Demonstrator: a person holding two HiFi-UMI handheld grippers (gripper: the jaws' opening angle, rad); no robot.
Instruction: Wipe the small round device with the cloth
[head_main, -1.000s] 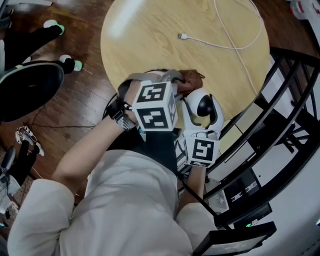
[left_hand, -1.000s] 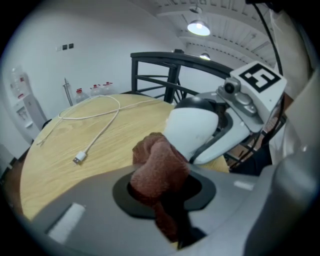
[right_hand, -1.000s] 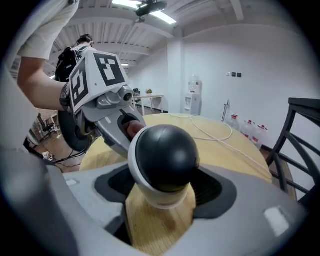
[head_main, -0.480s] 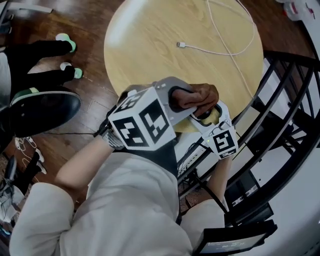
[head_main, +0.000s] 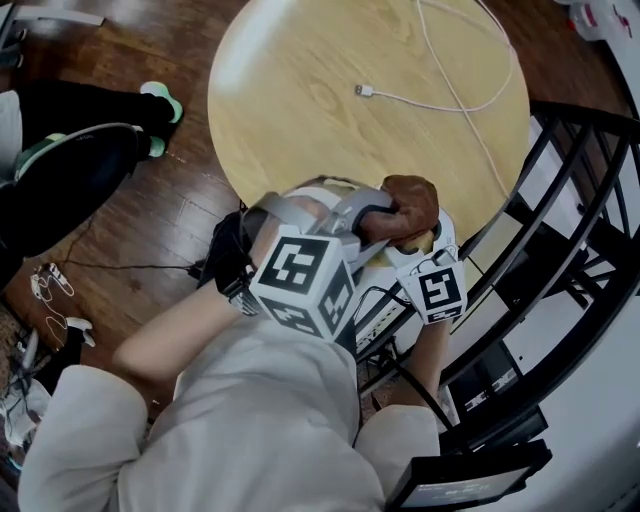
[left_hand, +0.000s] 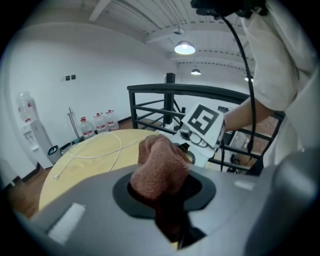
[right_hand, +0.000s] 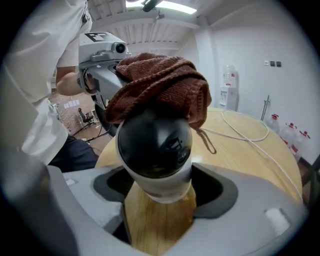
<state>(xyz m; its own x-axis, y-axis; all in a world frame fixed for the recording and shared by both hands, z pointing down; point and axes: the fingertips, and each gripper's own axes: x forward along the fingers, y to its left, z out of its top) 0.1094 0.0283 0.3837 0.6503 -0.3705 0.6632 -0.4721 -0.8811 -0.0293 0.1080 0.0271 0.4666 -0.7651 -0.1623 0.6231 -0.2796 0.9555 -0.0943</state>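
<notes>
The small round device (right_hand: 155, 145), a white body with a black dome, sits between the jaws of my right gripper (right_hand: 160, 192), which press on its white base just above the table's near edge. These jaws have just been closing a little on it. A brown knitted cloth (right_hand: 160, 82) lies over the top of the dome. My left gripper (left_hand: 165, 192) is shut on that cloth (left_hand: 160, 167) and holds it against the device. In the head view the cloth (head_main: 408, 205) hides almost all of the device, with the right gripper (head_main: 420, 245) just below it.
The round wooden table (head_main: 330, 100) carries a white cable (head_main: 450, 90) at its far side. A black metal railing (head_main: 580, 200) stands close on the right. Another person's legs and shoes (head_main: 90, 150) are on the floor at the left.
The left gripper rose and carried the cloth from beside the device onto its dome, which showed before and is now covered. The right gripper rolled while staying in place.
</notes>
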